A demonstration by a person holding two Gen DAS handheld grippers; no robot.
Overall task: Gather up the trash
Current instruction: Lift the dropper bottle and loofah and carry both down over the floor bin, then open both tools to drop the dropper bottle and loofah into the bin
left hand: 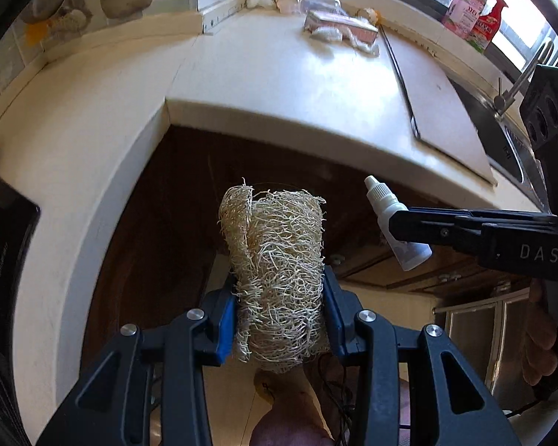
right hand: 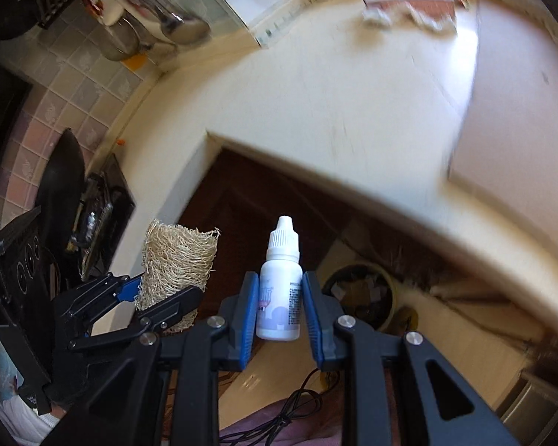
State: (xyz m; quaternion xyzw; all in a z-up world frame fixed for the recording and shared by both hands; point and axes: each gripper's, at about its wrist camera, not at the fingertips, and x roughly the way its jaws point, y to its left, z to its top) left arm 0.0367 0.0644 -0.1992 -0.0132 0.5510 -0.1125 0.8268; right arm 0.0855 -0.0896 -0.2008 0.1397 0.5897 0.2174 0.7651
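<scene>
**Both Grippers Loaded, Held Clear of the Counter**

Left gripper clamps the loofah scrub; right gripper clamps the dropper bottle. Both hang off the counter edge, probably bin-bound. Wrappers remain farthest back.

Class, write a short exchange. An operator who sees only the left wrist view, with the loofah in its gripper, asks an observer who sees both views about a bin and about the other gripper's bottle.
Operator: The left gripper holds the loofah. Is there a bin anywhere?
Observer: Yes. The right wrist view shows a round bin on the floor below the counter edge, to the right of the right gripper.
Operator: Is the bottle gripped squarely?
Observer: Seen from behind, the dropper bottle stands upright with its cap up, and both blue pads press on its sides.
</scene>
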